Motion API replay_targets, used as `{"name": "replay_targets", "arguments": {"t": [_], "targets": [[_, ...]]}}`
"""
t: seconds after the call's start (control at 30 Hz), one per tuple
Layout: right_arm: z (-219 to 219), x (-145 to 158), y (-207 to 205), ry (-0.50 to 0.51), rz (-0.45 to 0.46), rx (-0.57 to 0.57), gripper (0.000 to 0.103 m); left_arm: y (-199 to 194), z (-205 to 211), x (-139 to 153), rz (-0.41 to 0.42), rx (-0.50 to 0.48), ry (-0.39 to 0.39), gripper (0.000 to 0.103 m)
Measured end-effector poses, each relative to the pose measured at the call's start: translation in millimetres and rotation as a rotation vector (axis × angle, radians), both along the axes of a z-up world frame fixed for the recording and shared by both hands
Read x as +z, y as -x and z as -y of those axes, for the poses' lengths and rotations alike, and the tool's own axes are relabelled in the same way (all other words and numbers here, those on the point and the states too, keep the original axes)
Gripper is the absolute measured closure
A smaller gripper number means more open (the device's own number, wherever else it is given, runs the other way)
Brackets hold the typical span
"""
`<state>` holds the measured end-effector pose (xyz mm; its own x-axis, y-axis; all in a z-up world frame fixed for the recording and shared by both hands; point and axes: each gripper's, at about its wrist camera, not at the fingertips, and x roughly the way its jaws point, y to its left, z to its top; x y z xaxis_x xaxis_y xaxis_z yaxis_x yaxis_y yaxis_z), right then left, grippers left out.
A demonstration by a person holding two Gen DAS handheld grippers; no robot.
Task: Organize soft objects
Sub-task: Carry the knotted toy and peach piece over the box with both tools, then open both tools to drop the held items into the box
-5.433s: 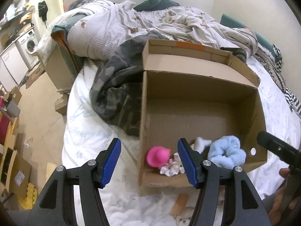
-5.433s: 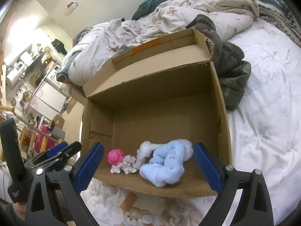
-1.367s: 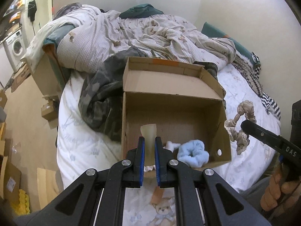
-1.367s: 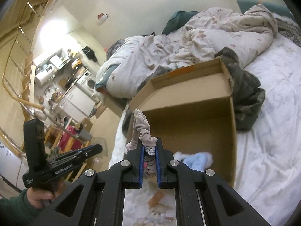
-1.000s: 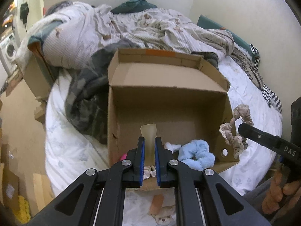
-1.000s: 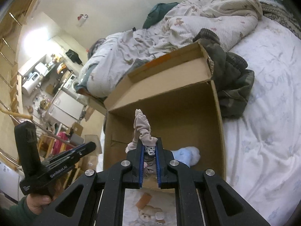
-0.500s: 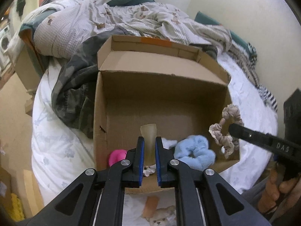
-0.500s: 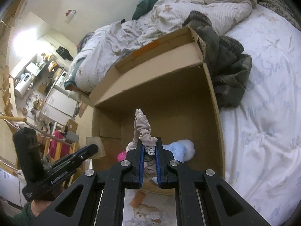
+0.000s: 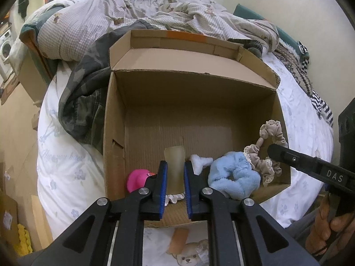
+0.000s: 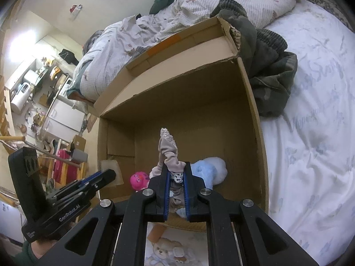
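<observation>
An open cardboard box (image 9: pixel 115 119) (image 10: pixel 255 119) lies on the bed. In it lie a pink plush toy (image 9: pixel 136 178) (image 10: pixel 138 179), a fluffy light blue scrunchie (image 9: pixel 233 175) (image 10: pixel 210 170) and a small white piece (image 9: pixel 199 161). My left gripper (image 9: pixel 174 166) is shut on a beige soft pad (image 9: pixel 174 161) over the box's near edge; the pad also shows in the right wrist view (image 10: pixel 111 167). My right gripper (image 10: pixel 176 168) is shut on a beige lace-trimmed scrunchie (image 10: pixel 168 153) (image 9: pixel 265 155), held over the blue scrunchie inside the box.
A camouflage jacket (image 9: pixel 82 102) (image 10: pixel 270 84) lies against the box's side. A rumpled checked duvet (image 9: pixel 88 20) lies behind the box. A teddy-bear print (image 9: pixel 188 255) (image 10: pixel 168 252) shows on the white sheet in front of the box. The bed's left edge drops to the floor (image 9: pixel 15 119).
Both grippers, once open over the box, now hold items. Over the last second both have moved closer to and lower over the box; the beige scrunchie has come in over the blue one.
</observation>
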<state>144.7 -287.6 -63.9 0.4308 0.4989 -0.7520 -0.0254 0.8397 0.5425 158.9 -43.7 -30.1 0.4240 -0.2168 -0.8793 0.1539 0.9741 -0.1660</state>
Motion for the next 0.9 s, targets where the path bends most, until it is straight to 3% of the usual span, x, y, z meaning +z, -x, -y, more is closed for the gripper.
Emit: {"name": "replay_targets", "arguments": {"t": [0.37, 0.57, 0.7, 0.73, 0.9], "targets": [[-5.5, -1.4, 1.0, 0.016, -0.002, 0.011, 0.09, 0.4, -1.6, -0.8, 0.001, 0.01, -0.023, 0.085], [-6.4, -2.9, 1.5, 0.023, -0.008, 0.012, 0.09, 0.4, -0.6, -1.7, -0.009, 0.006, -0.027, 0.074], [-8.4, -3.6, 0.1, 0.03, -0.009, 0.013, 0.09, 0.8, -1.1, -1.2, -0.011, 0.017, -0.031, 0.042], [-8.9, -4.0, -0.2, 0.031, -0.009, 0.013, 0.09, 1.0, -1.5, -0.2, -0.004, 0.024, -0.034, 0.038], [-9.2, -4.7, -1.1, 0.034, -0.01, 0.013, 0.09, -0.1, -3.5, -0.4, -0.009, 0.042, -0.042, 0.037]]}}
